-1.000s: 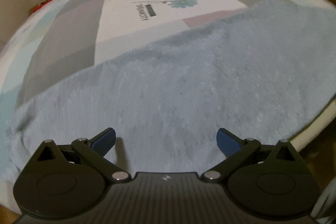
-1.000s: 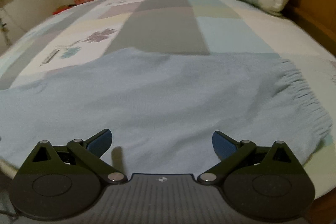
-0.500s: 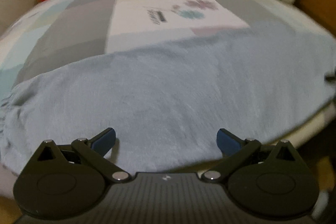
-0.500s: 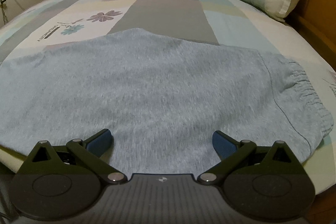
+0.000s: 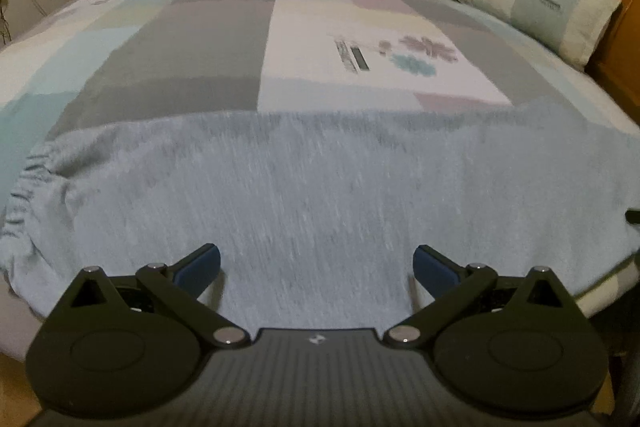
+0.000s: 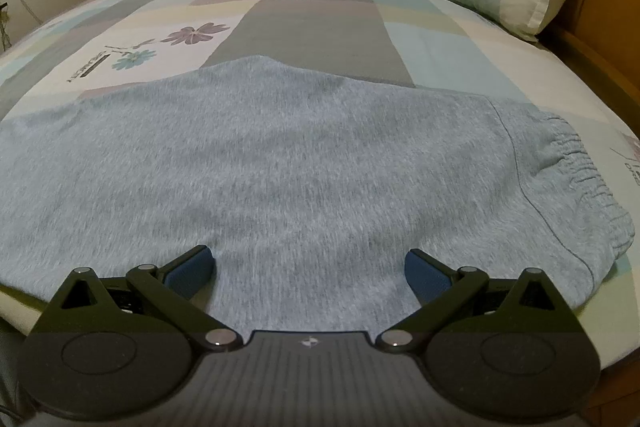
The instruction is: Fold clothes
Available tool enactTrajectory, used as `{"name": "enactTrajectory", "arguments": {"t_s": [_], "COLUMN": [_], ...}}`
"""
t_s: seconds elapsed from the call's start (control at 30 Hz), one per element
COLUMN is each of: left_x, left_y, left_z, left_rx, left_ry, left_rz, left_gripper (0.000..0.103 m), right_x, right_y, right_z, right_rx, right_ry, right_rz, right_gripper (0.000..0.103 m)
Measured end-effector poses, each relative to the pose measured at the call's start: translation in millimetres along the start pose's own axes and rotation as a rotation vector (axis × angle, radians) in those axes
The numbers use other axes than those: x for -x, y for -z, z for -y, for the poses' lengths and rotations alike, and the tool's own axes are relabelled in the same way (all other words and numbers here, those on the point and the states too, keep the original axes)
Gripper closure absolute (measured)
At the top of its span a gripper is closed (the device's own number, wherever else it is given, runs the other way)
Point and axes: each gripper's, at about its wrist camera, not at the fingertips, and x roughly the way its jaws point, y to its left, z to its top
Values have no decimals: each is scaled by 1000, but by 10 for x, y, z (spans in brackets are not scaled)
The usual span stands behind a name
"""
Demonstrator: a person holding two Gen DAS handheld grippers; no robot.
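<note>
The light blue-grey garment (image 6: pixel 304 163) lies spread flat across the lower half of both views, on the near part of the bed (image 6: pixel 312 15), with one gathered elastic end at the right of the right wrist view (image 6: pixel 576 167) and another at the left edge of the left wrist view (image 5: pixel 28 187). The left hand-held gripper (image 5: pixel 316 267) and the right hand-held gripper (image 6: pixel 310 267) both stand wide apart, holding nothing, poised over the cloth's near edge. That near edge runs along the mattress rim at the bottom of each frame, so a careless tug toward the viewer could, I judge, drag the piece off the bed. The fabric looks soft and fleecy; a shallow pinch may catch only the top layer and leave the lower one behind, giving a crooked fold. If the two grippers take hold at uneven spots, the edges would likely not meet squarely. Whether this flat spread is an unfolded garment or one already doubled over cannot be settled from here.
</note>
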Motion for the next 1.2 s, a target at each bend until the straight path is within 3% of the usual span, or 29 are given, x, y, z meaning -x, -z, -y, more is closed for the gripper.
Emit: {"name": "enactTrajectory", "arguments": {"t_s": [0.17, 0.23, 0.37, 0.47, 0.57, 0.6, 0.7, 0.9, 1.07, 1.2], "left_x": [-162, -144, -130, -131, -128, -118, -64, 40, -53, -114], "left_y": [-18, -18, -23, -20, 24, 40, 117, 47, -37, 38], "left_z": [-144, -155, -189, -223, -277, -296, -370, -485, -416, -432], "left_rx": [50, 54, 60, 71, 86, 89, 79, 166, 173, 161], "left_ry": [-50, -54, -71, -81, -87, -88, -41, -22, 20, -12], "left_rz": [-44, -42, -40, -40, -33, -29, 5, 29, 50, 42], "left_gripper": [1, 1, 1, 1, 1, 1, 1, 1, 1, 1], "right_x": [12, 40, 229, 231, 112, 54, 39, 37, 35, 39], "right_y": [-18, -101, -251, -289, -193, -137, 54, 77, 67, 65], "right_z": [8, 6, -180, -513, -802, -857, -951, -922, -968, -965], "right_rx": [6, -2, 14, 96, 185, 208, 286, 270, 261, 259], "right_ry": [-4, -2, -106, -173, -213, -208, -167, -161, -148, -147], "right_rz": [-12, -59, -8, 9, -47, -74, -48, -45, -44, -45], "right_gripper": [0, 0, 0, 0, 0, 0, 0, 0, 0, 0]}}
